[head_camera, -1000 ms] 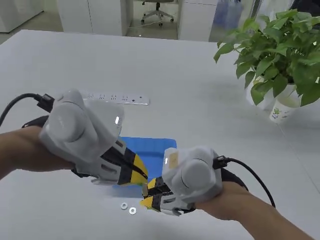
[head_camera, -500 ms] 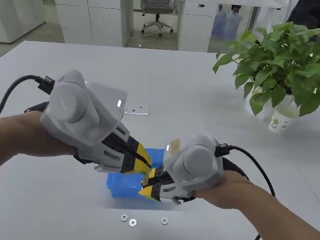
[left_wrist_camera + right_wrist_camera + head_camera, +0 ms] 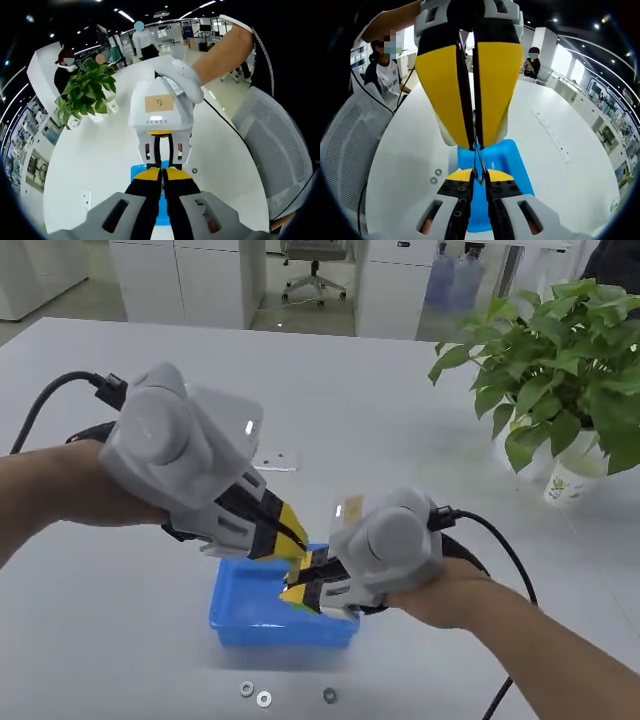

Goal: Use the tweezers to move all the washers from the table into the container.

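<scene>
The blue container (image 3: 232,612) (image 3: 509,156) (image 3: 136,173) sits on the white table (image 3: 400,410). Three small washers (image 3: 264,699) lie on the table just in front of it; two washers (image 3: 436,176) show beside the container's left wall and one washer (image 3: 194,171) to its right. My left gripper (image 3: 297,548) (image 3: 472,142) and right gripper (image 3: 292,597) (image 3: 163,149) (image 3: 478,178) meet tip to tip above the container. Thin metal tweezers (image 3: 475,125) run between the left jaws down into the right jaws. Both grippers look shut on the tweezers. I cannot tell whether the tips carry a washer.
A potted green plant (image 3: 560,360) stands at the right. A white power strip (image 3: 276,458) lies beyond the container. Cables (image 3: 490,560) trail from both grippers. Seated people (image 3: 385,70) and a mesh chair (image 3: 280,150) are around the table.
Both grippers moved together from beside the washers to above the blue container, staying tip to tip. A third washer, hidden a second ago, now lies uncovered in front of the container.
</scene>
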Action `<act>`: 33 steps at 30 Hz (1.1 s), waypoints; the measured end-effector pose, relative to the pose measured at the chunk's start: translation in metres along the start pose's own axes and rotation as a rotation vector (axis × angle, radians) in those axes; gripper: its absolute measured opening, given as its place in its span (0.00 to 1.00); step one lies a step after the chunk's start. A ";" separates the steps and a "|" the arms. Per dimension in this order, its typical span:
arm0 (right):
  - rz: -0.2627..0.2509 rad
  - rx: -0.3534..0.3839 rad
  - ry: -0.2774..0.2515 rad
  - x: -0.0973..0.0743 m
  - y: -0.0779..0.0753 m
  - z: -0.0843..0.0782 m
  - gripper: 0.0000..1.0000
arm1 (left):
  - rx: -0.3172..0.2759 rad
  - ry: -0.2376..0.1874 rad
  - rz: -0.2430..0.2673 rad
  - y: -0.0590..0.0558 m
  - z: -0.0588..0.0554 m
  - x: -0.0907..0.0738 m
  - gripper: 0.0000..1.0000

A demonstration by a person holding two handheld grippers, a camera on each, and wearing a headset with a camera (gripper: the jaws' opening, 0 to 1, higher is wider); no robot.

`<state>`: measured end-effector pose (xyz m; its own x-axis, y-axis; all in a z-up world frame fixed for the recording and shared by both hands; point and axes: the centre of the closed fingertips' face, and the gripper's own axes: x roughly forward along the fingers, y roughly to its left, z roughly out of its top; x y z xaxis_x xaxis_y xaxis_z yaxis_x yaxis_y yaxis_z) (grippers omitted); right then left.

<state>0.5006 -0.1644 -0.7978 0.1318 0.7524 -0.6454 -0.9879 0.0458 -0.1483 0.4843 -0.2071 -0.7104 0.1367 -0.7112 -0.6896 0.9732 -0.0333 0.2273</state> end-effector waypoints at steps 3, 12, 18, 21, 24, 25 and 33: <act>-0.001 -0.001 0.003 0.005 -0.007 -0.006 0.11 | 0.001 0.004 0.006 0.007 -0.006 0.006 0.05; 0.015 0.006 0.023 0.020 -0.024 -0.028 0.11 | -0.009 0.017 0.015 0.023 -0.024 0.028 0.05; 0.027 0.019 0.034 0.029 -0.030 -0.043 0.11 | -0.017 0.029 0.005 0.028 -0.034 0.043 0.05; 0.044 0.024 0.042 0.032 -0.028 -0.049 0.11 | -0.026 0.031 -0.006 0.028 -0.038 0.049 0.05; 0.061 0.031 0.048 0.035 -0.027 -0.054 0.11 | -0.036 0.031 -0.015 0.028 -0.041 0.052 0.05; 0.069 0.028 0.054 0.036 -0.026 -0.056 0.11 | -0.038 0.033 -0.019 0.027 -0.042 0.054 0.05; 0.091 0.017 0.074 0.041 -0.022 -0.061 0.11 | -0.056 0.032 -0.032 0.024 -0.047 0.058 0.05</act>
<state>0.5330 -0.1752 -0.8666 0.0467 0.7038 -0.7089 -0.9972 -0.0087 -0.0743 0.5245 -0.2159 -0.7773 0.1103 -0.6875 -0.7178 0.9860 -0.0155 0.1663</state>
